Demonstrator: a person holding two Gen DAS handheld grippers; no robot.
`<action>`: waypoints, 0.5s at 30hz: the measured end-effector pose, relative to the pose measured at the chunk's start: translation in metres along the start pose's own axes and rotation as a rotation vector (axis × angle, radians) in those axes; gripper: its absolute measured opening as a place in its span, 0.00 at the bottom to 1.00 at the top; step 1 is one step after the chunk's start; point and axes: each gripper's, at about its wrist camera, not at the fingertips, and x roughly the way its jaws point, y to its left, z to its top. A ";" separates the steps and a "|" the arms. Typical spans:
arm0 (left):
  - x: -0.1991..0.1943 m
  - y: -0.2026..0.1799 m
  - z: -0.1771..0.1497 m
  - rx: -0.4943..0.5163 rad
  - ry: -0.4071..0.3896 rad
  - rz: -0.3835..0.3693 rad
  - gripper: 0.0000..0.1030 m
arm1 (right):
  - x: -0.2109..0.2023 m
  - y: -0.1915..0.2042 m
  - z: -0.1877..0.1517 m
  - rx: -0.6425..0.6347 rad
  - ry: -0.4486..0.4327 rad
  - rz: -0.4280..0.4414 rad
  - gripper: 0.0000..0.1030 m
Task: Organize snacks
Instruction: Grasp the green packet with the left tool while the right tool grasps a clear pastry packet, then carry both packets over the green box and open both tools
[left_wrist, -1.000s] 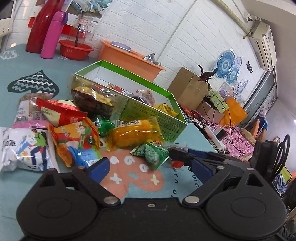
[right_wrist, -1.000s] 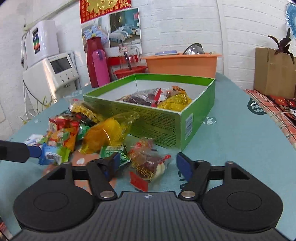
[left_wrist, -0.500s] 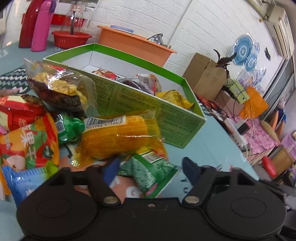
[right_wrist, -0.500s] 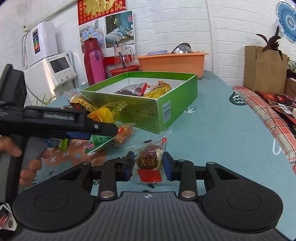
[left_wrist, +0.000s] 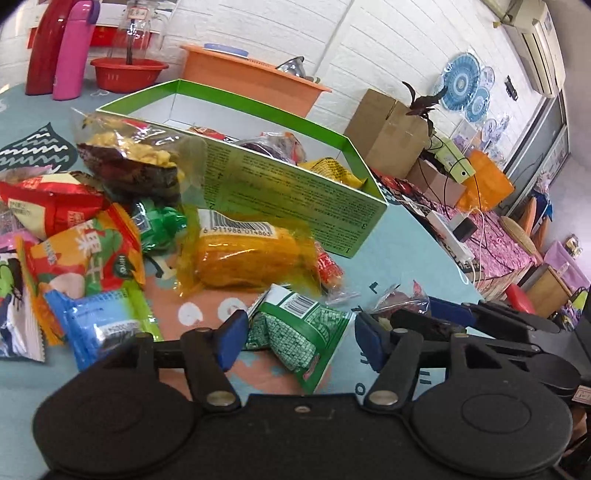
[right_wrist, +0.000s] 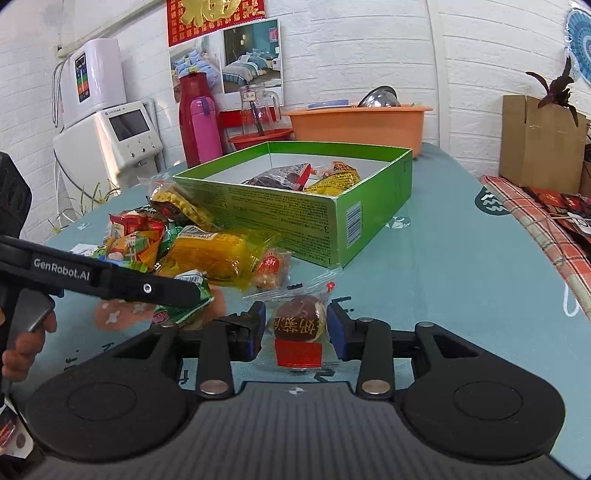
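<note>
R tongs (right_wrist: 295, 330) apart astride brown-date packet (right_wrist: 299, 334), long axis along fingers, red end nearest camera; L tongs (left_wrist: 301, 336) apart.

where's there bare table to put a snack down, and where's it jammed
Bare: the table right of the green box, up to the plaid cloth. Inside the box, its far left end looks free. Jammed: the snack pile left of the box.

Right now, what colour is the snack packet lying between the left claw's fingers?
Green, with a fine checked pattern and a white barcode label: the green packet, clearest in the left wrist view.
</note>
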 end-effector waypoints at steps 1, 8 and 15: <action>0.002 -0.002 0.001 0.006 -0.003 0.002 1.00 | 0.002 0.001 0.000 -0.005 0.000 -0.003 0.65; 0.009 -0.005 -0.001 0.059 -0.013 0.050 0.85 | 0.013 0.002 0.000 -0.015 0.011 -0.010 0.67; -0.005 0.010 0.003 -0.035 -0.018 -0.034 0.80 | -0.004 0.009 0.010 -0.030 -0.020 0.010 0.57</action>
